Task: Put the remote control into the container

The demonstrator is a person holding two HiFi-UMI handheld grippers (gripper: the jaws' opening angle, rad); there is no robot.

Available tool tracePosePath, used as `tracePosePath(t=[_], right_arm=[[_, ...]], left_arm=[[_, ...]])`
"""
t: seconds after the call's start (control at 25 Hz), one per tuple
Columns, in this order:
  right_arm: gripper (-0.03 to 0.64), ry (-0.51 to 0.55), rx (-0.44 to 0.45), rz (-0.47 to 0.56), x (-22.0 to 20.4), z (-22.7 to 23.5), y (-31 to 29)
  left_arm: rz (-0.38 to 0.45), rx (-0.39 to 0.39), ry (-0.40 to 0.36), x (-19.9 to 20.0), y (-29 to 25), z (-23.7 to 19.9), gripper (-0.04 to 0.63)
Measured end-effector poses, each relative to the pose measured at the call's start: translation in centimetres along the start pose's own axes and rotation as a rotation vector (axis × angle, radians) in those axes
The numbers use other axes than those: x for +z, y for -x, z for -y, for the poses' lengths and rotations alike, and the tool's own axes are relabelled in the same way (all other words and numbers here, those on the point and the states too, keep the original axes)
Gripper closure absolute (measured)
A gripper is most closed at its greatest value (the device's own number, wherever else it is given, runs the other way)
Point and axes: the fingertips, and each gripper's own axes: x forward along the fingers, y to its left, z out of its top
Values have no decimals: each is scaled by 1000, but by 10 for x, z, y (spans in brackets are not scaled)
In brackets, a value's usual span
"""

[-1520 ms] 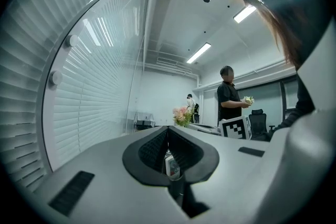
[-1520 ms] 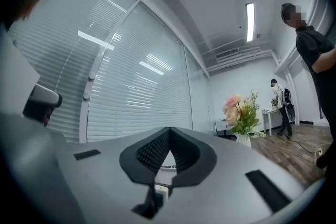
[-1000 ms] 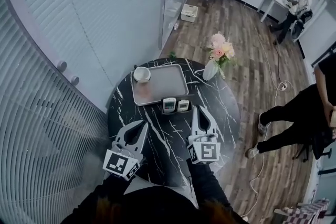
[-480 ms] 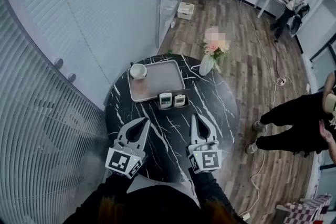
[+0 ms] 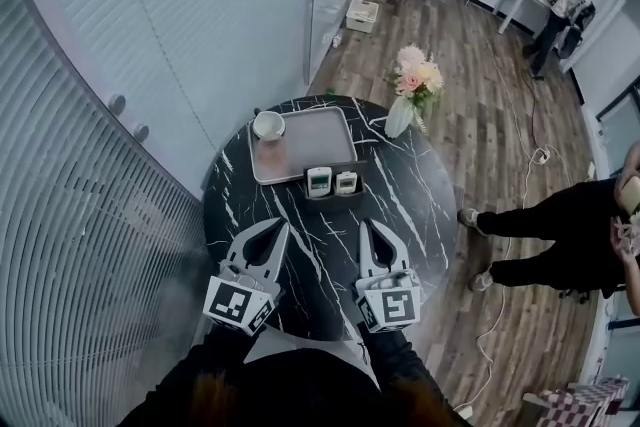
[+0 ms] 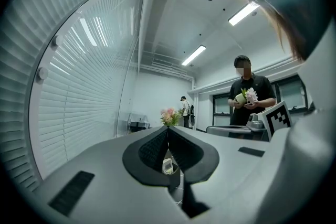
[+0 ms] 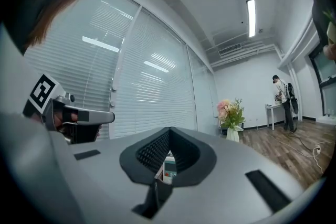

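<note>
Left tool (image 5: 279, 232) and right tool (image 5: 366, 229) both closed, empty, low over counter (image 5: 410, 205). Ahead of tips, remote control (image 5: 319, 181) stands upright in container (image 5: 335, 198) beside second remote (image 5: 347, 182); job apparently done.

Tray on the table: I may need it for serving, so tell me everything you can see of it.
The tray is grey, rectangular with rounded corners and a low raised rim. It lies flat on the black marbled table, toward its far left. A white cup stands on its far left corner; a dark container sits beside its near right corner.
</note>
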Motion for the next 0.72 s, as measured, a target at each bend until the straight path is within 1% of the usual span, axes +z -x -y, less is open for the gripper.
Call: tracePosePath(t=[0.44, 0.72], right_arm=[[600, 5, 4, 6, 10, -3, 4], [600, 2, 2, 0, 5, 0, 6]], left_arm=[[-1, -4, 0, 5, 2, 5, 586], [-1, -7, 2, 0, -1, 8, 586]])
